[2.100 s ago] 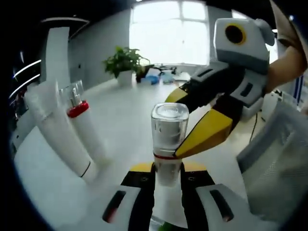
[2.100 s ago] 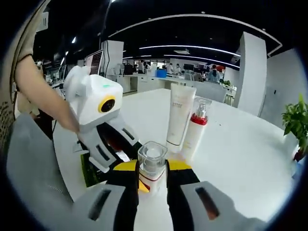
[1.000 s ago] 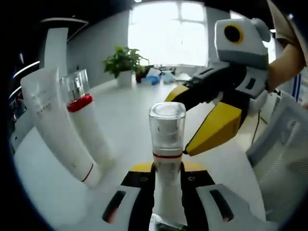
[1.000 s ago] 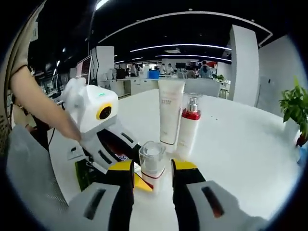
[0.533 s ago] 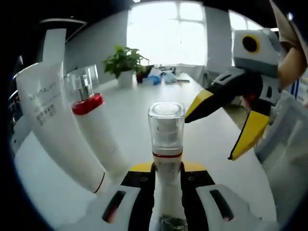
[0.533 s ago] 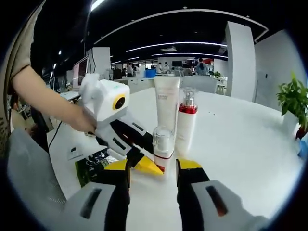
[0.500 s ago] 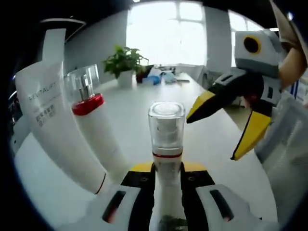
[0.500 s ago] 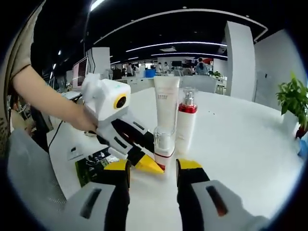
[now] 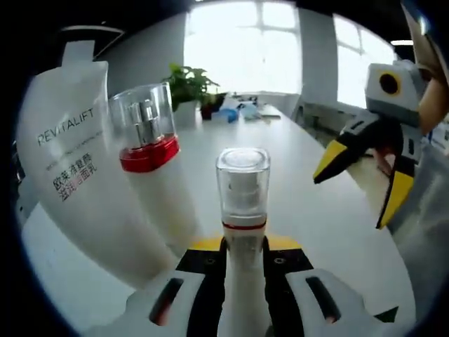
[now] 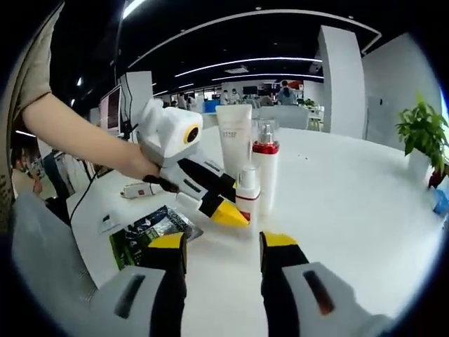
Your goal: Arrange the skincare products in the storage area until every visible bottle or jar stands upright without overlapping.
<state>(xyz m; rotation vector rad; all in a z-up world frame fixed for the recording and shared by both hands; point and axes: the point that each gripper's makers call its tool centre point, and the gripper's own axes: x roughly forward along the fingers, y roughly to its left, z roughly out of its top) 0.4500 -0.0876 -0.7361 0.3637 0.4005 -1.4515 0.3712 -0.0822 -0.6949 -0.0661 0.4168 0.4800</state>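
White bench (image 10: 351,189) all round, and the left tool (image 9: 242,247) has its yellow-tipped jaws clamped on a small pump bottle (image 9: 243,203) with a clear cap and a thin red band, held upright right in the middle of the left gripper view. Just beside it stand a taller pump bottle with a red collar (image 9: 158,189) and a big white tube (image 9: 77,182) printed REVITALIFT, both upright and pretty much touching each other. From the right gripper view you can see the same trio grouped together on the bench, with the left tool coming in from the left, a hand (image 10: 140,168) wrapped round it. The right tool (image 10: 221,246) is let go, jaws spread wide with nothing between them, hanging back well apart from the bottles. Some dark green sachets (image 10: 151,232) lie flat on the bench near its left jaw. A potted plant (image 10: 421,137) sits off at the far edge.
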